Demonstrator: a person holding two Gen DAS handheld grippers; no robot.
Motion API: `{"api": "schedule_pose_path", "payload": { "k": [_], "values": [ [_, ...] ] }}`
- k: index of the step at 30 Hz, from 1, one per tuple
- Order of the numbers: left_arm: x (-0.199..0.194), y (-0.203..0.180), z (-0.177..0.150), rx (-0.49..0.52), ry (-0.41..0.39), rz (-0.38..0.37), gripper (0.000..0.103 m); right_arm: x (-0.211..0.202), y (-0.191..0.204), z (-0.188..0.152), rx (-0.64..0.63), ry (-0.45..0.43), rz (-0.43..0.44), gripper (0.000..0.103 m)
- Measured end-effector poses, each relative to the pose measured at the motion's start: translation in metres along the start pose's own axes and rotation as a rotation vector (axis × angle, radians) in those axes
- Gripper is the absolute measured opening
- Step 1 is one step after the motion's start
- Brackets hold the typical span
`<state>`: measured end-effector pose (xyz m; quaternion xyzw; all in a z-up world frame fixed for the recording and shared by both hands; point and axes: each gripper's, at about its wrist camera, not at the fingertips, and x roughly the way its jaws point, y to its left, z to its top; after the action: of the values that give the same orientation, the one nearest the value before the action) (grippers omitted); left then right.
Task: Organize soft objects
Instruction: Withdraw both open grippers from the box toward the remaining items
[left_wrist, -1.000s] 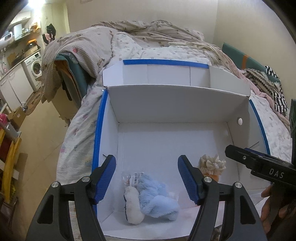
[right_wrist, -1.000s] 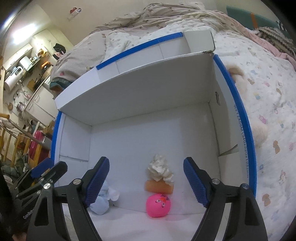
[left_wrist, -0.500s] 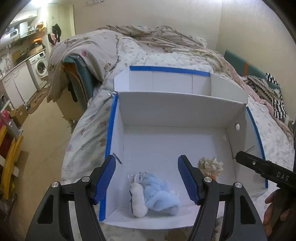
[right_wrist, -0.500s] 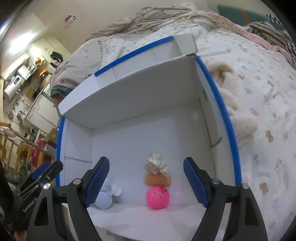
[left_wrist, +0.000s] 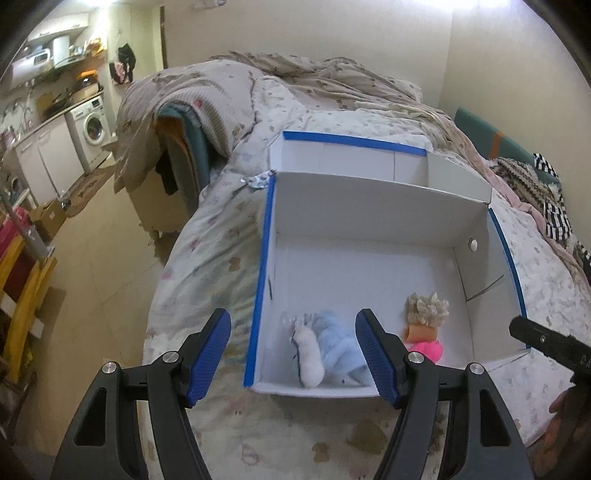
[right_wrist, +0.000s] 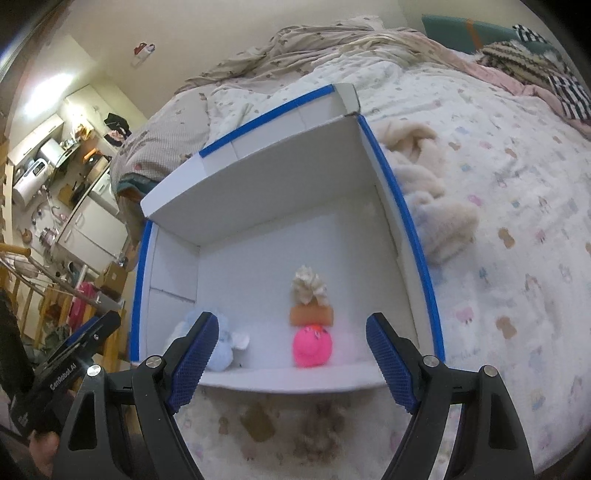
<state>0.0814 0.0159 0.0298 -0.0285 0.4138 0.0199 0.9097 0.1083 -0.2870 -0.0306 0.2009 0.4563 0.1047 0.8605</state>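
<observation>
Both tools, left (left_wrist: 293, 349) and right (right_wrist: 291, 354), hang wide and empty before the box (right_wrist: 402, 210); I'd approach the cream plush (right_wrist: 432, 206) on the bed slowly, gripping its bulk.

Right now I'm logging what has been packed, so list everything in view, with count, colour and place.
Box: one, white with blue-taped edges, open on the bed.
Plush toy: one, light blue and white, box's near left corner.
Ball toy: one, pink, near wall of box.
Roll: one, orange-brown, just behind the ball toy.
Tuft: one, cream, behind the roll.
Fluffy plush: one, cream, on the bed right of the box.
Bedding: white patterned, under everything.
Washing machine: one, white, far left.
Left hand-held gripper: open, empty.
Right hand-held gripper: open, empty.
</observation>
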Motion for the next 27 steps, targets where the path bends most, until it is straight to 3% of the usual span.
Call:
{"api": "schedule_pose_path", "payload": {
  "k": [11, 27],
  "values": [
    [-0.005, 0.015, -0.028, -0.039, 0.047, 0.021, 0.067, -0.011, -0.004, -0.028, -0.040, 0.022, -0.044, 0.087],
    [0.025, -0.003, -0.050, 0.020, 0.185, 0.044, 0.067, 0.017, -0.027, -0.050, 0.048, 0.172, -0.079, 0.087]
  ]
}}
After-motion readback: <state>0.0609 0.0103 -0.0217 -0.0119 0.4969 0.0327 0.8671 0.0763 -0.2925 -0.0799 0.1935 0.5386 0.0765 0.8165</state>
